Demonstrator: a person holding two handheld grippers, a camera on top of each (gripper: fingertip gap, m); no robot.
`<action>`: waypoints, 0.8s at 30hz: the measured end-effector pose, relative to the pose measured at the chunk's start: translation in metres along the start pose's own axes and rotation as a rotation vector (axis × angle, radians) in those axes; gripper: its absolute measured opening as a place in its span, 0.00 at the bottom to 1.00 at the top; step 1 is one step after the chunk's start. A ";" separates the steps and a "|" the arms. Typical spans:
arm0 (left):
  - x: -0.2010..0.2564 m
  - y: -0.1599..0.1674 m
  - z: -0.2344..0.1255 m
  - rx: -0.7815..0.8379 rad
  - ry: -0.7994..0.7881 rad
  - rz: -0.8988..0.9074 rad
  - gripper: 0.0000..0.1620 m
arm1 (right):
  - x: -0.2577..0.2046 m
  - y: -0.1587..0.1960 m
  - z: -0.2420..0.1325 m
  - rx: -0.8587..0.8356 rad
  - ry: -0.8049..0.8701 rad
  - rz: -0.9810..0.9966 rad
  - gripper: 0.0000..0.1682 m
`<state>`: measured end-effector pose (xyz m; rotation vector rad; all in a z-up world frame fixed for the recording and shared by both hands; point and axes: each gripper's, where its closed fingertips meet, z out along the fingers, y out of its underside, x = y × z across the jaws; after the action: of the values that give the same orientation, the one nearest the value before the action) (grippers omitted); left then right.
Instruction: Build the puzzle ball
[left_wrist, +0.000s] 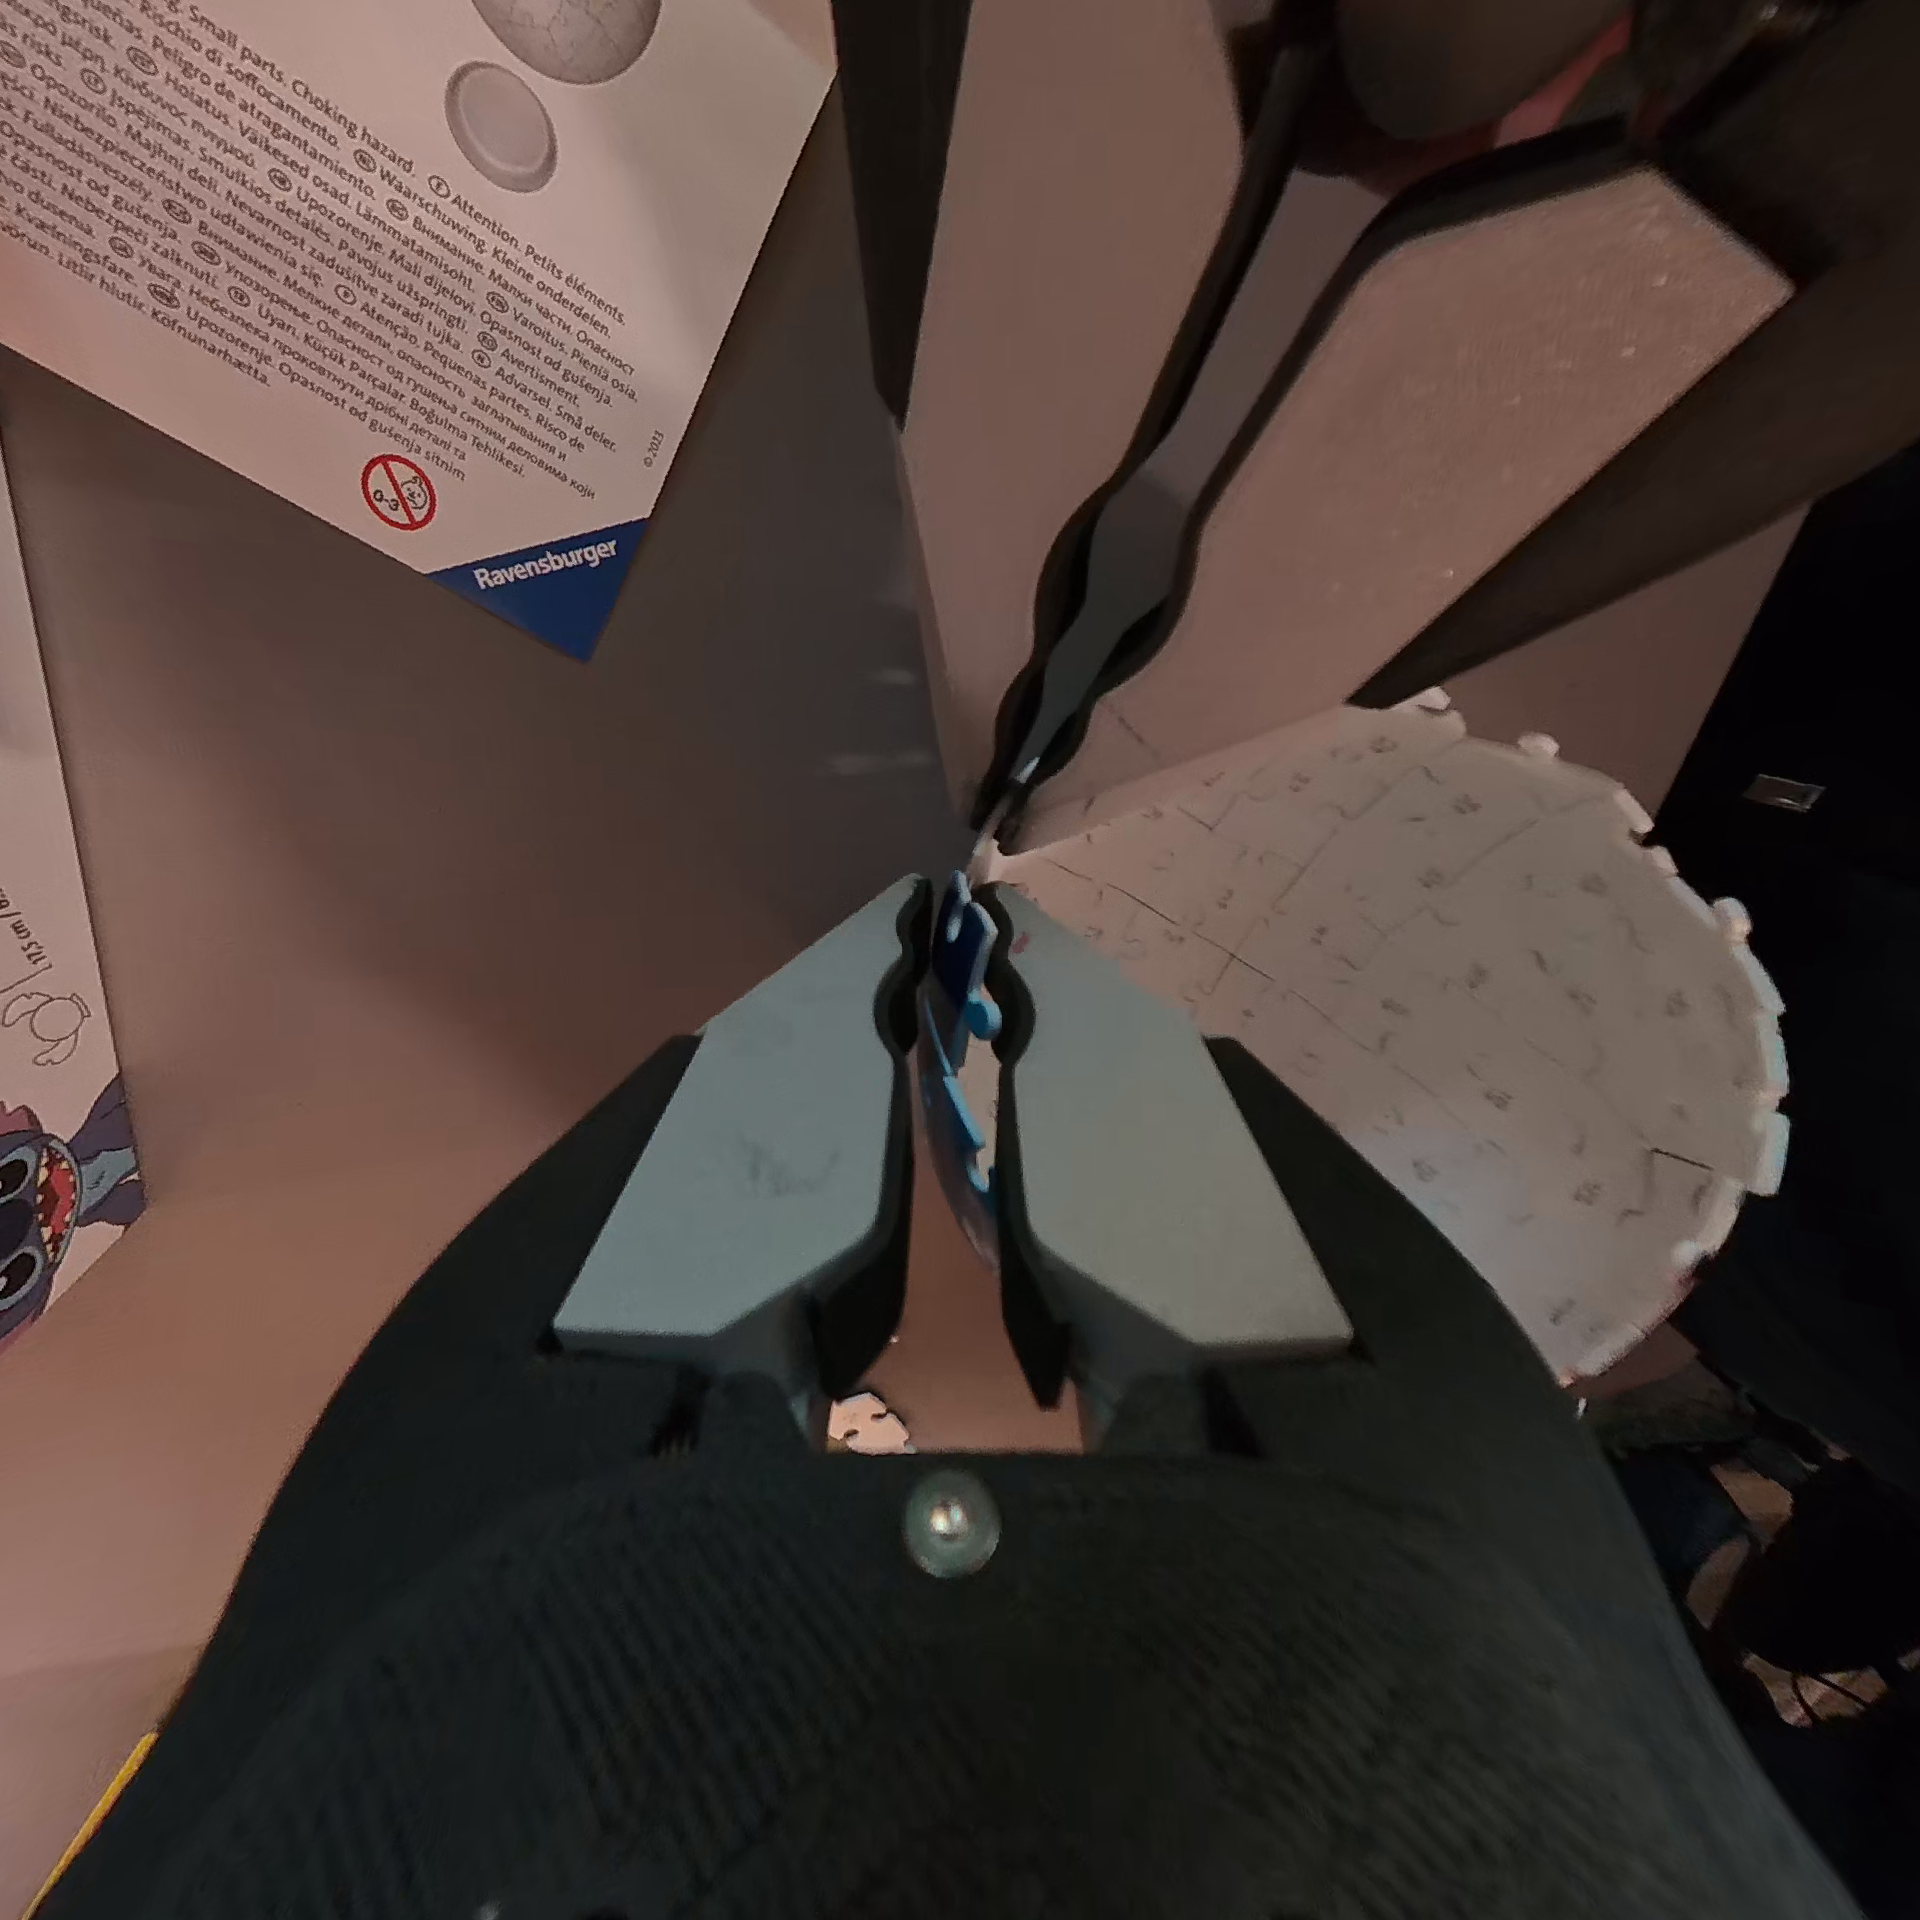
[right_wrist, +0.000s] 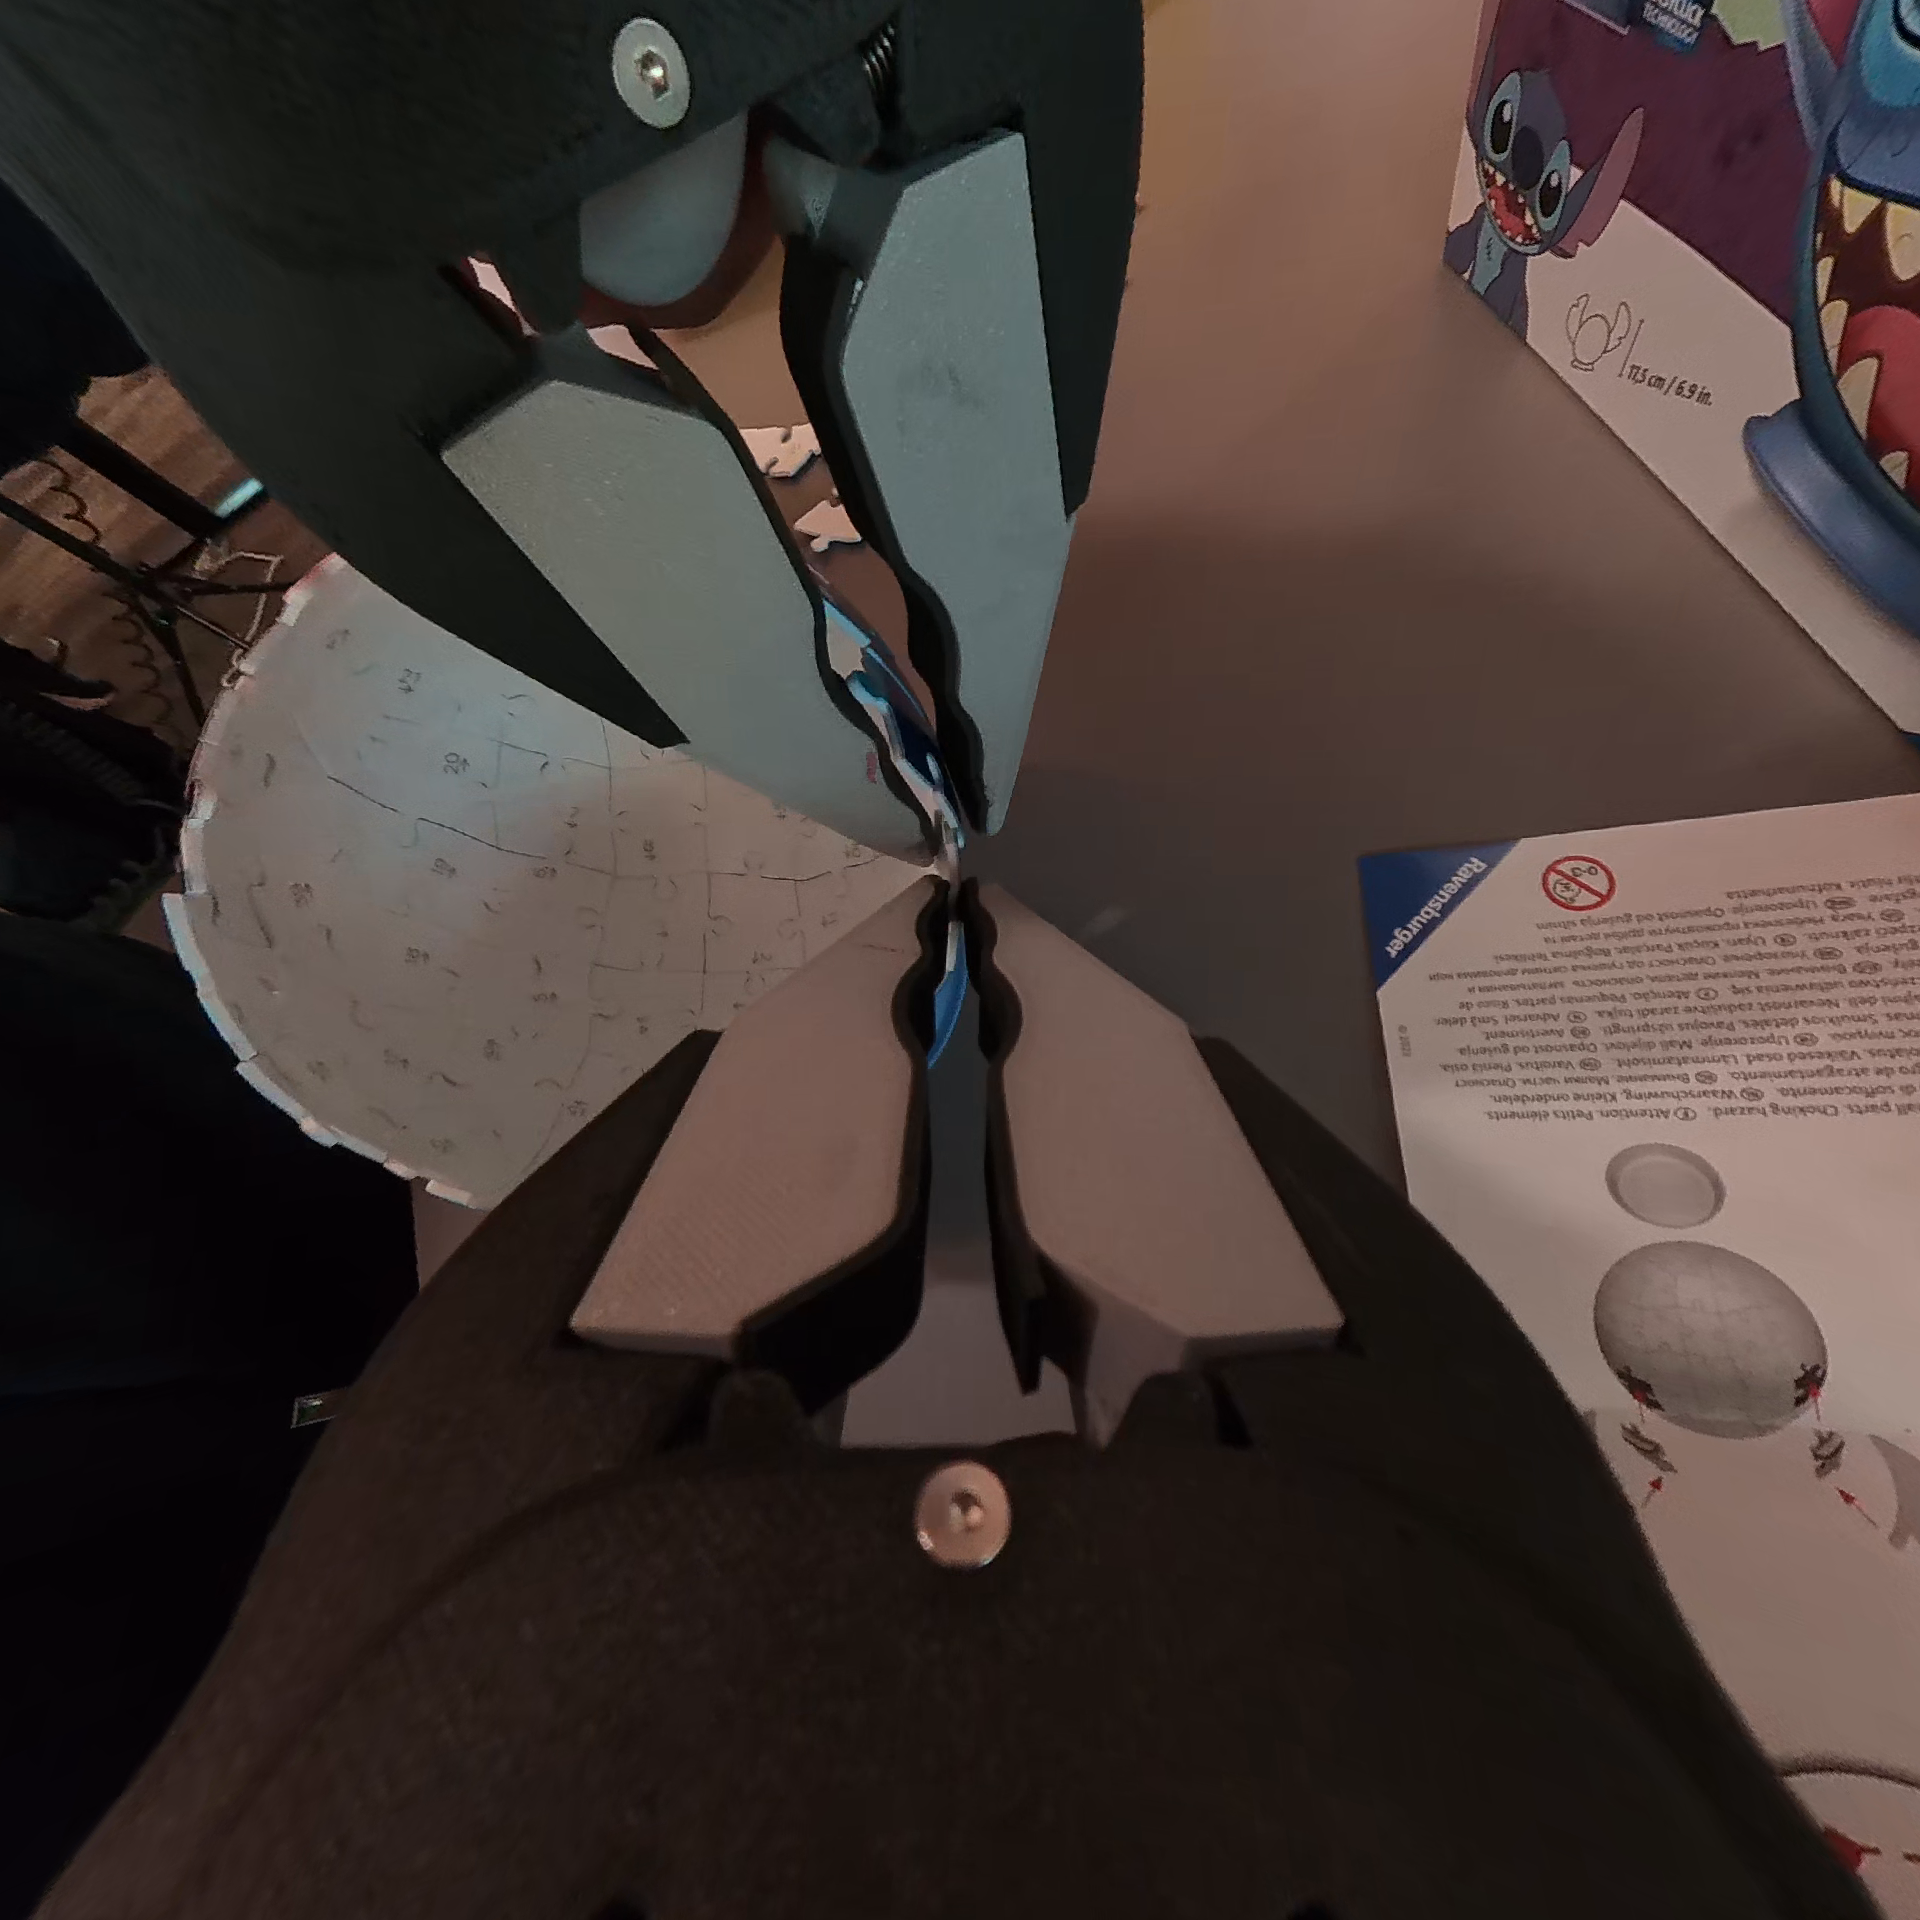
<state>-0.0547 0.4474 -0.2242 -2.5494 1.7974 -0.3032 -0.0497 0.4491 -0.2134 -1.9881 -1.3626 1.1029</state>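
My left tool (left_wrist: 951, 914) pinched on a blue puzzle piece (left_wrist: 961, 997) | my right tool (right_wrist: 956, 904) clamped on the puzzle ball's (right_wrist: 416, 935) rim, tip to tip with the left | half-built white shell beside both tips, above the tabletop (right_wrist: 1247, 623).
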 end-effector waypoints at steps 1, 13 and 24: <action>0.000 0.001 0.000 -0.001 -0.001 0.001 0.04 | 0.000 0.000 0.000 0.001 -0.003 0.001 0.00; 0.002 0.003 0.002 -0.003 0.010 -0.001 0.04 | -0.003 0.000 0.004 0.002 -0.040 0.012 0.01; 0.001 0.003 0.002 -0.011 -0.010 0.017 0.03 | -0.003 -0.001 0.002 0.007 -0.054 0.001 0.01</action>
<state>-0.0567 0.4448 -0.2264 -2.5365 1.8215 -0.2812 -0.0523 0.4469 -0.2125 -1.9675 -1.3834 1.1676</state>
